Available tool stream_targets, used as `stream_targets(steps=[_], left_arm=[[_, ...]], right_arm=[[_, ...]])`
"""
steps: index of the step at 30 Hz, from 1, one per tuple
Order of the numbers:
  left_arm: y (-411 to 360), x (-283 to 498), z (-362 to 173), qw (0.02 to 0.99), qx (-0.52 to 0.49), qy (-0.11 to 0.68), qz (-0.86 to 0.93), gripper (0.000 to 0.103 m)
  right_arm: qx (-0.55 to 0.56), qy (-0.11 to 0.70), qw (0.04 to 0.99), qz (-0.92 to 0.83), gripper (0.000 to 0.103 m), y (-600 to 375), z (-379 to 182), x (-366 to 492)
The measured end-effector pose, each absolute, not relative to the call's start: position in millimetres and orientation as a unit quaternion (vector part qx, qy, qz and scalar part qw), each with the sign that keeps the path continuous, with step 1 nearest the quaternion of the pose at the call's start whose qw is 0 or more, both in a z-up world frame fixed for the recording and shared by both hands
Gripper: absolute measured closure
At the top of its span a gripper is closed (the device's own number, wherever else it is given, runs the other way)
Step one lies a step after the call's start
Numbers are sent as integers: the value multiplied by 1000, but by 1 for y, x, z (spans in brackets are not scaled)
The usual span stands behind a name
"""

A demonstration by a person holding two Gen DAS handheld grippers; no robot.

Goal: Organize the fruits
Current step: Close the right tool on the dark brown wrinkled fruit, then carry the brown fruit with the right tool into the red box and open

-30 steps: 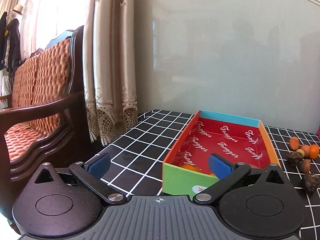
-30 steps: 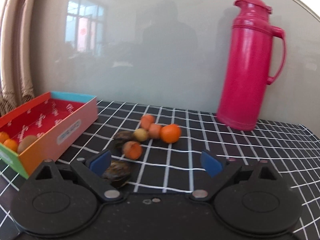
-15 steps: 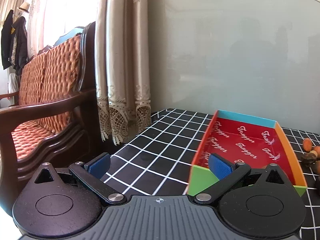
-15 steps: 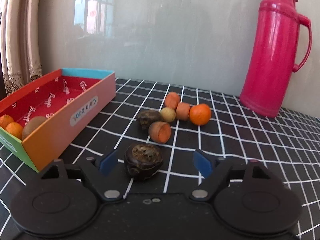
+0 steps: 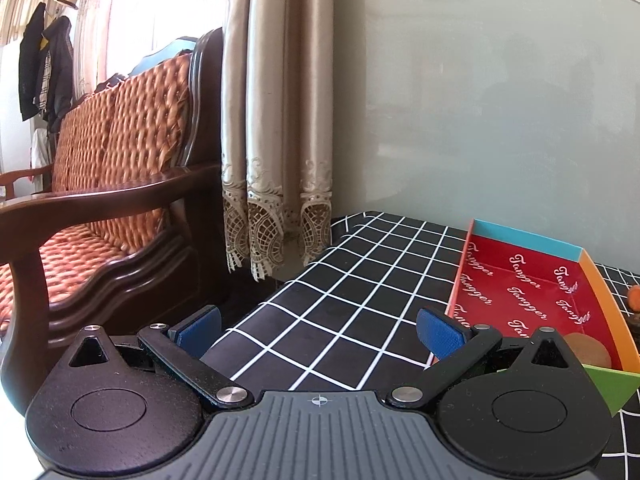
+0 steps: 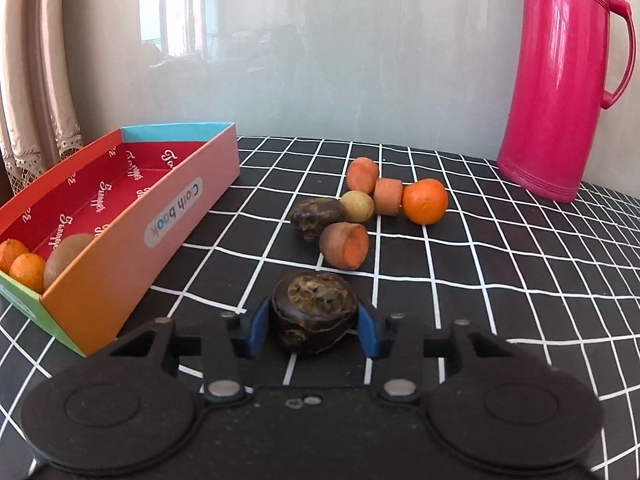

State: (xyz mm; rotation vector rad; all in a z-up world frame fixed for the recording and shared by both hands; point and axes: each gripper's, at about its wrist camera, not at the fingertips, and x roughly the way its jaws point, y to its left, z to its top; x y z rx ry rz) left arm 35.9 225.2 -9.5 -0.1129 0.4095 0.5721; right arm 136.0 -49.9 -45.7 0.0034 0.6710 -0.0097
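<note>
Right tongs (image 6: 314, 326), just closing, grip a dark wrinkled fruit (image 6: 314, 314); more fruits (image 6: 372, 204) lie beyond, box (image 6: 120, 248) left.

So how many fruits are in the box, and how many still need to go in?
Done: three pieces lie in the box, two small oranges and a brown fruit. In hand: the right hand-held gripper has just closed its jaws around a dark fruit. Left: six pieces on the table.
</note>
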Motion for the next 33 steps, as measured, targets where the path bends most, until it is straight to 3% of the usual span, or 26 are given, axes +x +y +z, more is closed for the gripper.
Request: stream_targets(steps=[33], left_arm=[[264,15,-25,929,-37,219,295,0]], right_arm=[[9,228,970,79,60,45,0,127]])
